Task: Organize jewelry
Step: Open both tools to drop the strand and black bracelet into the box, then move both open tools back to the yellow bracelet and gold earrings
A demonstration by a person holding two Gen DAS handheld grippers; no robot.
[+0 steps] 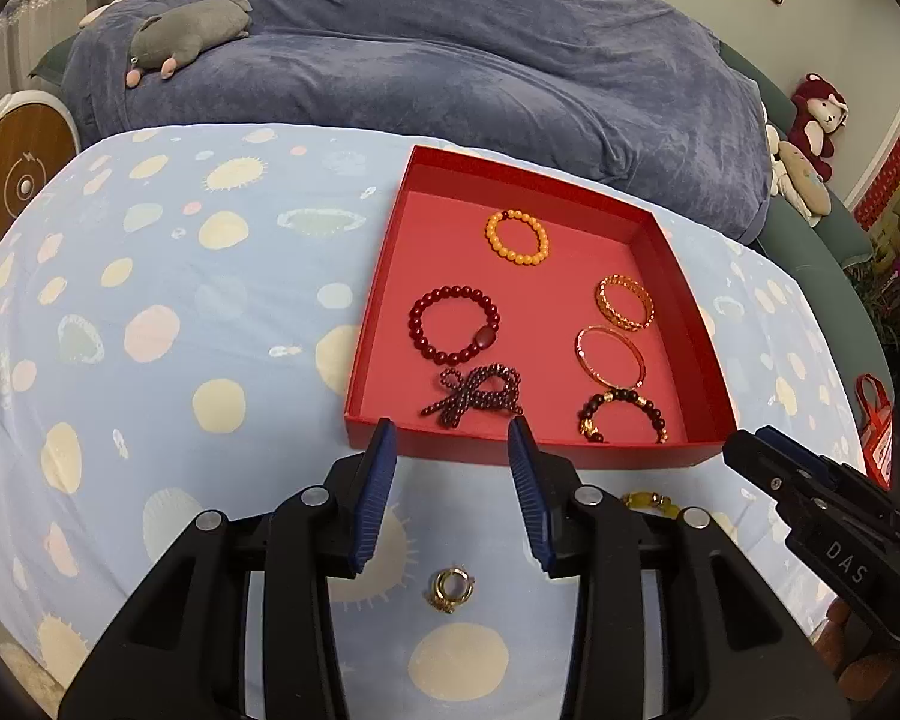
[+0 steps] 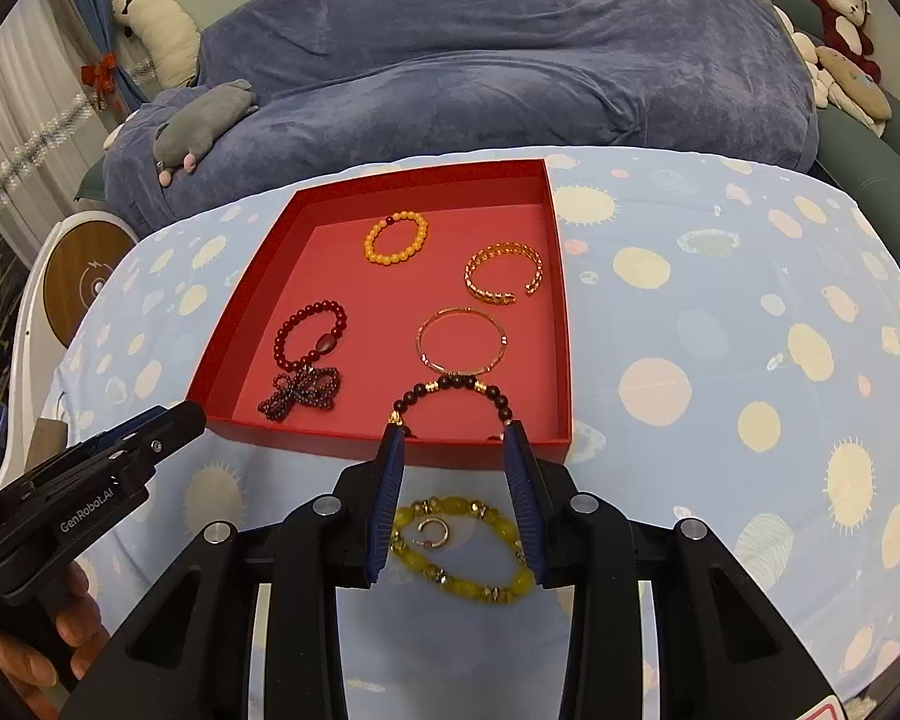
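A red tray (image 1: 384, 276) (image 2: 306, 435) on the spotted blue cloth holds several bracelets, among them an orange bead one (image 1: 489, 235), a dark red bead one (image 1: 486, 337), a bow-shaped dark bead piece (image 1: 477, 399) and a gold cuff (image 2: 480, 291). On the cloth before the tray lie a small gold ring (image 1: 444, 600) (image 2: 435, 525) and a yellow bead bracelet (image 2: 450, 505). My left gripper (image 1: 450, 423) is open above the ring, nothing between its fingers. My right gripper (image 2: 451, 427) is open over the yellow bracelet, not touching it.
A thin gold bangle (image 2: 426, 354) and a dark bead bracelet with gold pieces (image 2: 456, 383) lie near the tray's front wall. Behind the cloth rises a blue blanket heap (image 1: 450, 60) with a grey plush toy (image 1: 192, 36). A hand (image 2: 60, 642) holds the left gripper.
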